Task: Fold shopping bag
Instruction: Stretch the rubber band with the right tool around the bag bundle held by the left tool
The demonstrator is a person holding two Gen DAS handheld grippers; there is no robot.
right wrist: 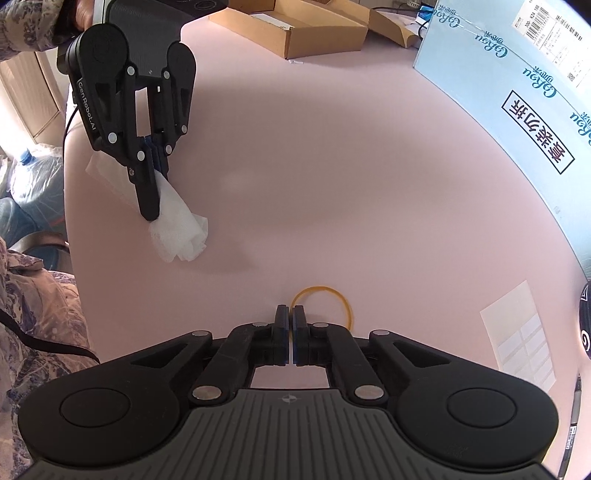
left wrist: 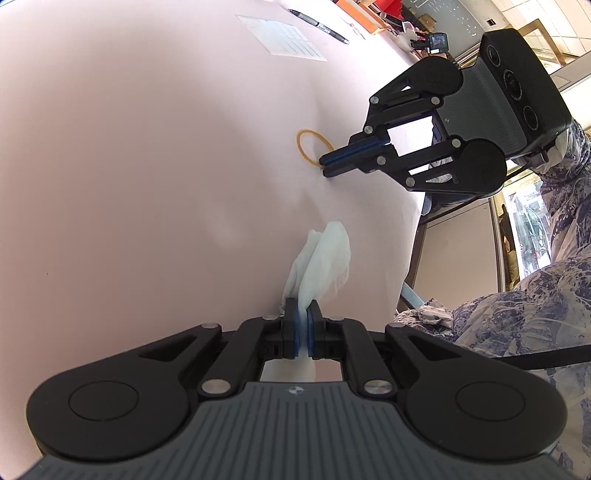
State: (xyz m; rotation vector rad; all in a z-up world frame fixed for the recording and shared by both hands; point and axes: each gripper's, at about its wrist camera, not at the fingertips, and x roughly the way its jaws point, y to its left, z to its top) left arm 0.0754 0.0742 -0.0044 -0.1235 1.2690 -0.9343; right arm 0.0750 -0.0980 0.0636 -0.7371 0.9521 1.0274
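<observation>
The white shopping bag (left wrist: 325, 258) is bunched into a small roll, and my left gripper (left wrist: 303, 304) is shut on its near end just above the pink table (left wrist: 147, 184). In the right wrist view the bag (right wrist: 181, 236) sticks out past the left gripper (right wrist: 153, 218), with its free end on the table. A yellow rubber band (right wrist: 321, 287) lies flat ahead of my right gripper (right wrist: 290, 308). That gripper is shut, with the band's near edge caught between its tips. In the left wrist view the right gripper (left wrist: 324, 166) touches the table at the rubber band (left wrist: 297, 142).
A printed sheet (left wrist: 282, 37) and a black pen (left wrist: 317, 26) lie at the far side. A large blue carton (right wrist: 517, 92) and open cardboard boxes (right wrist: 295, 29) border the table. The table edge (left wrist: 413, 240) runs close by, beside a patterned sleeve (left wrist: 535, 314).
</observation>
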